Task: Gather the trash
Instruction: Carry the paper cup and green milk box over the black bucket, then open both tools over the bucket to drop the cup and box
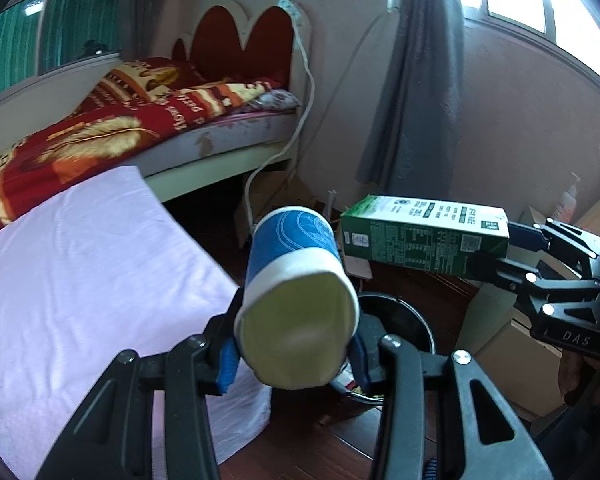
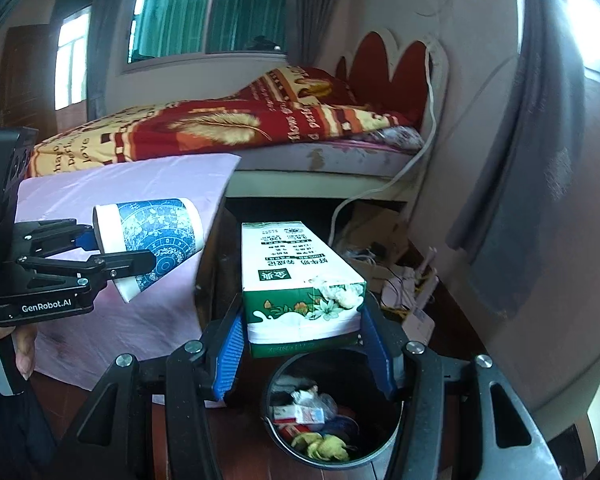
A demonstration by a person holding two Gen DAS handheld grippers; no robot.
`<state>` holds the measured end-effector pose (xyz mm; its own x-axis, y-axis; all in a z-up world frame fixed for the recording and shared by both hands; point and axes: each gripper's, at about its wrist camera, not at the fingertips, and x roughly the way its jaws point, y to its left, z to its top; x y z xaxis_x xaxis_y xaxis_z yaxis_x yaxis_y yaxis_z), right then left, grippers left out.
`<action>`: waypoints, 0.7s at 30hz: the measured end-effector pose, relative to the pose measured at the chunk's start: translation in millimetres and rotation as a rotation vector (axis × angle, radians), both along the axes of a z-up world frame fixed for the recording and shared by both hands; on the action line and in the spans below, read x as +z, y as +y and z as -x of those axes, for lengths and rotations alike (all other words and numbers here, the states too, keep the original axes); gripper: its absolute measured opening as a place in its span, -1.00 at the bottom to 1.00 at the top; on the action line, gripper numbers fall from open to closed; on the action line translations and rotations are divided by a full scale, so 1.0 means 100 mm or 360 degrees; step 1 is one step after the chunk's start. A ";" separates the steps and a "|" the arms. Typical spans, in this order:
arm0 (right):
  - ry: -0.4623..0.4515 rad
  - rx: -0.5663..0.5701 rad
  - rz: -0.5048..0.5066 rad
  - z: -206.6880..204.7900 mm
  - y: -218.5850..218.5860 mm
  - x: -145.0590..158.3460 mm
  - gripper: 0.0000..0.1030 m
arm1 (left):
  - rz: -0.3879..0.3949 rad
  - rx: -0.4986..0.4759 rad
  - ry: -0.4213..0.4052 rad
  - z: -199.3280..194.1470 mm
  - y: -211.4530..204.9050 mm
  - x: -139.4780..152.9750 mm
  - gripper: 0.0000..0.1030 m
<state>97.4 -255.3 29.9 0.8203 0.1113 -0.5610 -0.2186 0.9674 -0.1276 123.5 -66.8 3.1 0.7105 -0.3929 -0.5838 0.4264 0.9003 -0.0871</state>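
Readable text is mostly on the grippers and the bedding, plus a carton I can't decode

"GenRobot.AI" is printed in white on the black body of the left gripper point(image 2: 100, 256), clear as day in the right wrist view, and "DAS" sits in pale letters on the body of the right gripper point(image 1: 496, 250) in the left wrist view. The red-and-yellow blanket point(image 2: 204, 128) has script on it, and I can pick out "love" near its left end, while the rest is too warped to read. The green-and-white carton point(image 2: 300, 280) is covered in Chinese print with a square green logo, a "120" among the lines, a QR code and a small table on its side point(image 1: 424, 236), all too small to read properly.
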 end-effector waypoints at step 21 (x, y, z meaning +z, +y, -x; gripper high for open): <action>0.0280 -0.0227 -0.0020 0.05 -0.83 -0.70 0.10 | -0.0087 -0.0292 0.0250 -0.11 -0.91 -0.62 -0.11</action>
